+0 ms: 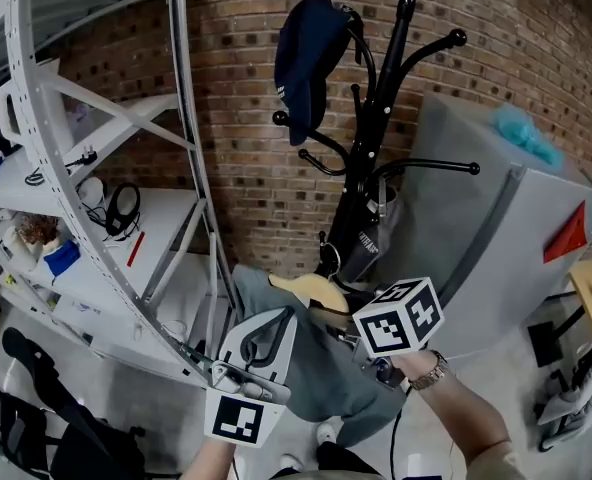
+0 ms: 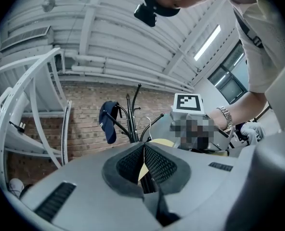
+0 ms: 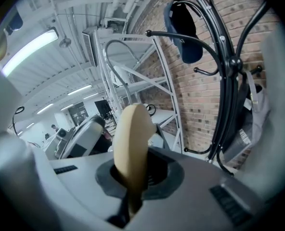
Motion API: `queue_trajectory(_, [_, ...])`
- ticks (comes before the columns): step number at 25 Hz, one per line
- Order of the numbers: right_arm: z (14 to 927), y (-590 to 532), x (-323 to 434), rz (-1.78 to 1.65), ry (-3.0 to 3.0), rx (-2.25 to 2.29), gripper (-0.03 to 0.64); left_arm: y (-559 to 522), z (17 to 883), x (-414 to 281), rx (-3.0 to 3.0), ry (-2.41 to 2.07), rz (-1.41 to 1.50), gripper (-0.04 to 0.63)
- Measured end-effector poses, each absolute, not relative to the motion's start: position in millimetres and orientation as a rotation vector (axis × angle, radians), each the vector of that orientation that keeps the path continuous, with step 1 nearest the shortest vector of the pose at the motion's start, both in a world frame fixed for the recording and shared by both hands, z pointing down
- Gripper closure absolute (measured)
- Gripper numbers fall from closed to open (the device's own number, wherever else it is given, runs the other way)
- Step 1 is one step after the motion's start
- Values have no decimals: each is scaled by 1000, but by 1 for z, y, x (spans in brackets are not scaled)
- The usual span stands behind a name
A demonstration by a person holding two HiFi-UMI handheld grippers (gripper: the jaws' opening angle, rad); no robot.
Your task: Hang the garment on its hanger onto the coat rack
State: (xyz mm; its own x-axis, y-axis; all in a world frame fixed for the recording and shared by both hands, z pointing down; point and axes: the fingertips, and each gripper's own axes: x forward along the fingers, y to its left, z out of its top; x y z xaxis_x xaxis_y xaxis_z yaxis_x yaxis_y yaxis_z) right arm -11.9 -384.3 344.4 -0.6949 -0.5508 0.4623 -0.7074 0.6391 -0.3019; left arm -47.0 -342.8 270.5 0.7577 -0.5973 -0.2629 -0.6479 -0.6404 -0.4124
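Room: red brick wall [image 1: 246, 138], grey concrete floor [image 1: 96, 378], white metal shelving [image 1: 86, 183] left | grey garment [image 1: 326, 383] on tan wooden hanger [image 3: 130, 138], low before black coat rack [image 1: 381, 118] | left gripper [image 2: 143, 170] clamps garment; right gripper [image 3: 133, 179] clamps hanger.

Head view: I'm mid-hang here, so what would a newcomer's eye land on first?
Probably the black metal coat rack standing against the brick wall at centre, with a dark blue cap hanging from one of its upper left arms. Next, low in the middle just below the rack, the pale wooden hanger carrying a grey-green garment, clamped in the right tongs.
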Motion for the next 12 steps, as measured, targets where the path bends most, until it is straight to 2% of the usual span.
queue_trajectory(12, [258, -448, -4, 639, -2588, 930, 598, -374, 216, -36, -2361, 916, 205, 594])
